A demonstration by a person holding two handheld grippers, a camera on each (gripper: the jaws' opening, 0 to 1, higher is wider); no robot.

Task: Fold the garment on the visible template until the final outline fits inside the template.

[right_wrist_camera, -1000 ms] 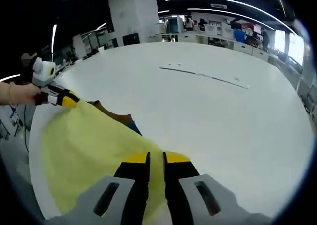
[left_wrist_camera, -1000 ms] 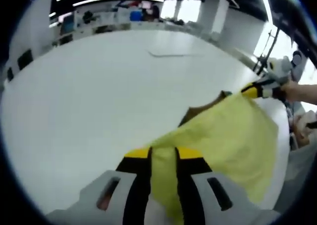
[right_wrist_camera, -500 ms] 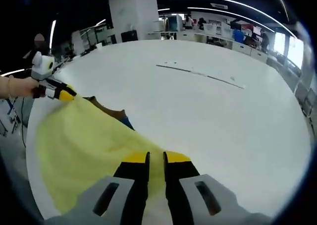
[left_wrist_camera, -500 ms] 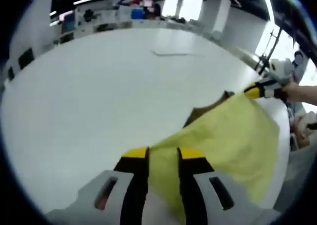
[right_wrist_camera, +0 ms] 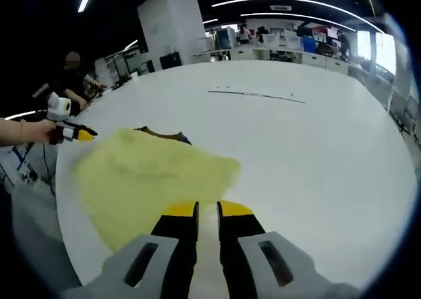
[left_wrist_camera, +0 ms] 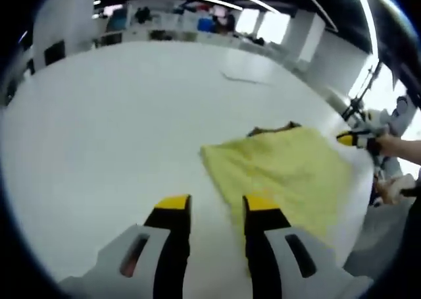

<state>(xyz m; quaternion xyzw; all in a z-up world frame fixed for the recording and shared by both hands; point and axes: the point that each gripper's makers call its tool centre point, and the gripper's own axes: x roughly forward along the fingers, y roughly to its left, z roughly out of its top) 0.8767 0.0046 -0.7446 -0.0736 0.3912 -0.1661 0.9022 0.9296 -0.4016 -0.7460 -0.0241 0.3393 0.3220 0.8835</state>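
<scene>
- My left gripper (left_wrist_camera: 210,207) has its jaws apart with nothing between them, hovering just short of the near corner of the yellow garment (left_wrist_camera: 286,174).
- My right gripper (right_wrist_camera: 207,212) has its jaws nearly together; I see only bare table in the slit, so I judge it empty.
- The garment lies flat on the white table (left_wrist_camera: 99,128), close to the table's edge on my side. A brown patch (right_wrist_camera: 161,134), likely the template, peeks from under its far edge.
- Risk: the template is mostly covered, so I could misjudge the outline and fold off-target.
- Risk: a grab at the corner could pinch one layer only, or drag the cloth toward the edge and off the table.
- Risk: pulling the cloth may shift the template with it.
</scene>
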